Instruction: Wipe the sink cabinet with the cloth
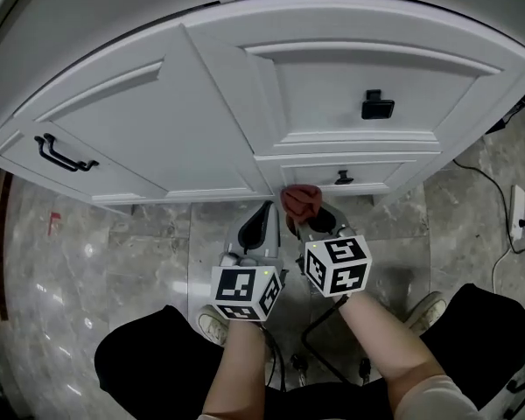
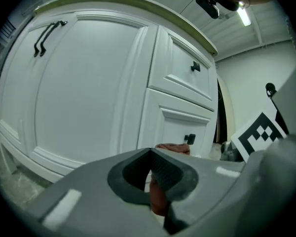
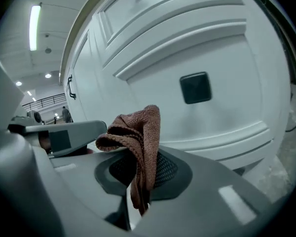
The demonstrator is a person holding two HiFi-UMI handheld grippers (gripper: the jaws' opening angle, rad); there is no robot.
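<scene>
The white sink cabinet (image 1: 192,121) fills the upper half of the head view, its base just ahead of both grippers. A reddish-brown cloth (image 1: 299,201) is bunched in front of the bottom drawer, and my right gripper (image 1: 308,221) is shut on it. In the right gripper view the cloth (image 3: 140,137) is pinched between the jaws of that gripper (image 3: 138,169) and flops over their tips, close to the drawer's black knob (image 3: 196,88). My left gripper (image 1: 261,226) hangs just left of it, shut, its tips (image 2: 150,153) meeting with nothing seen between them. The cloth (image 2: 173,148) peeks out beyond them.
The cabinet door carries a black bar handle (image 1: 66,156); the drawers have black knobs (image 1: 377,105) (image 1: 343,178). A white power strip (image 1: 518,213) with a cable lies on the marble floor at right. The person's shoe (image 1: 424,309) and knees are below the grippers.
</scene>
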